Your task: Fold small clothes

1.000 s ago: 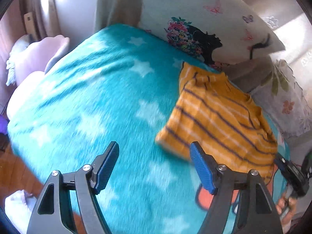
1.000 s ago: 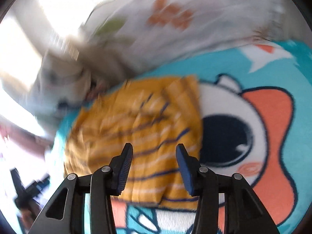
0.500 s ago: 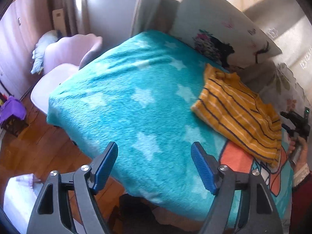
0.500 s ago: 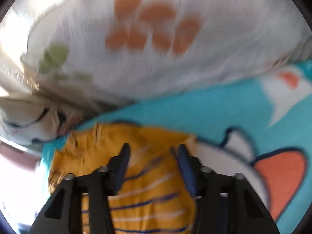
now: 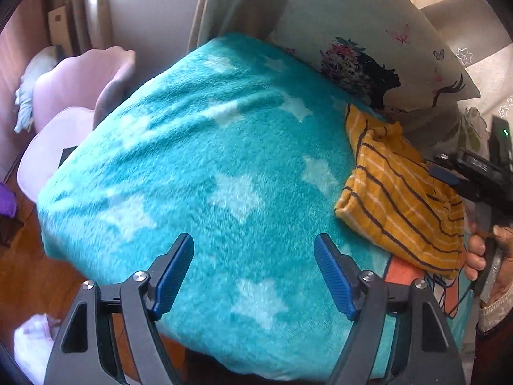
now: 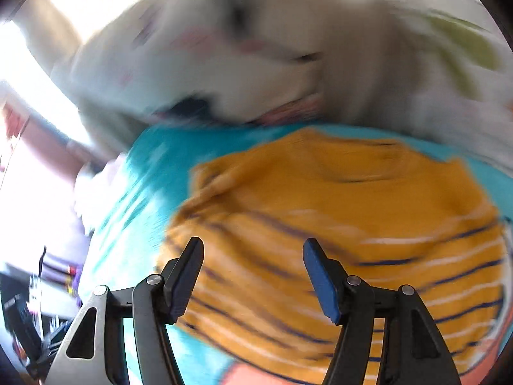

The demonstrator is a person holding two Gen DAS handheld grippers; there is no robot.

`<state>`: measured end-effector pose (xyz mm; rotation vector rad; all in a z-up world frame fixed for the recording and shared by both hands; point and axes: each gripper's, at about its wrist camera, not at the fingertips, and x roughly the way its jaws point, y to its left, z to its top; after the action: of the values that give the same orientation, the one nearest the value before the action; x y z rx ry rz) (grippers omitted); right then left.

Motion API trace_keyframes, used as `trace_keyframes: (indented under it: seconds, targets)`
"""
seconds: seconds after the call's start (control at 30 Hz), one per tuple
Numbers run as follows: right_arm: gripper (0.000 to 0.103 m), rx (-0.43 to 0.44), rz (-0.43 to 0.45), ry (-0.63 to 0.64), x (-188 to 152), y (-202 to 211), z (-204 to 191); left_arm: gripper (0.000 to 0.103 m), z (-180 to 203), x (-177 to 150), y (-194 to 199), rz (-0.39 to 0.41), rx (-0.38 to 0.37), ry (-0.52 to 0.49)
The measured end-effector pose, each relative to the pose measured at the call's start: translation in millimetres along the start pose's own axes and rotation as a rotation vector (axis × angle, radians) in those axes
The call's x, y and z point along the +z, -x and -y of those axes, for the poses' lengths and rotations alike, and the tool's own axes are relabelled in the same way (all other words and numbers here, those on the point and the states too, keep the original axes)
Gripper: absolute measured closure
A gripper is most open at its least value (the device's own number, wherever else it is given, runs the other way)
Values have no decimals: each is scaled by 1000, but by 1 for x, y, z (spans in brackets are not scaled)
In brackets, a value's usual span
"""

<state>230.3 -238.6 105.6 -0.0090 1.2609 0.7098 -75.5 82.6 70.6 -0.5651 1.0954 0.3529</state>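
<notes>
The folded mustard-yellow shirt with dark and white stripes point(image 5: 404, 199) lies on the fluffy turquoise blanket with pale stars point(image 5: 224, 166), at about 3 o'clock in the left wrist view, close to the far right side of the bed. Its upper end almost touches the white pillow printed with a dark-haired girl and butterflies point(image 5: 378, 48) at 1 o'clock. The left gripper point(image 5: 253, 276) hangs above the near blanket edge with its blue-padded jaws spread wide and nothing between them. A large bare part of the blanket is between this gripper and the shirt. At 9 o'clock the blanket edge falls toward the pale lilac chair point(image 5: 80, 96) and the brown wooden floor point(image 5: 22, 276).

The right gripper point(image 6: 253, 272) is released too, jaws apart, just over the shirt's near part; whether it touches the cloth I cannot tell, because the right wrist view is blurred strongly. In the left view this gripper is cut off at the picture's right edge, and the hand point(image 5: 481, 253) that holds it shows only partly. A second pale pillow with green leaf print point(image 6: 433, 48) is smeared at 1 o'clock there
</notes>
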Motion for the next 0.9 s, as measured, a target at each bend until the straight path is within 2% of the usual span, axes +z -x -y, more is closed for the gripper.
trace_keyframes:
  seconds: [0.17,0.3,0.43,0.47,0.57,0.6,0.67,0.73,0.9]
  targets:
    - [28,-128,-56,47,10,-60,-60,27,-18,12,-9,-27,-34,-21]
    - [21,-262,-94,77,18,-103,-81,27,-34,15,-17,-57,-62,-15]
    - [22,-469,-134,152,14,-141,-101,27,-46,16,-21,-73,-76,-13]
    - [23,-492,-112,164,12,-142,-104,27,-49,16,-22,-75,-80,-10]
    - [41,-511,-61,140,7,-136,-106,27,-57,18,-22,-76,-88,-2]
    - [60,-537,-51,142,4,-132,-105,27,-60,19,-23,-79,-91,1]
    - [67,-509,-37,136,2,-123,-97,27,-60,20,-24,-84,-93,-2]
    - [82,-487,-32,123,1,-112,-87,27,-57,20,-24,-87,-89,-10]
    - [86,-313,15,-7,4,-69,-54,27,-31,18,-21,-87,-87,-47]
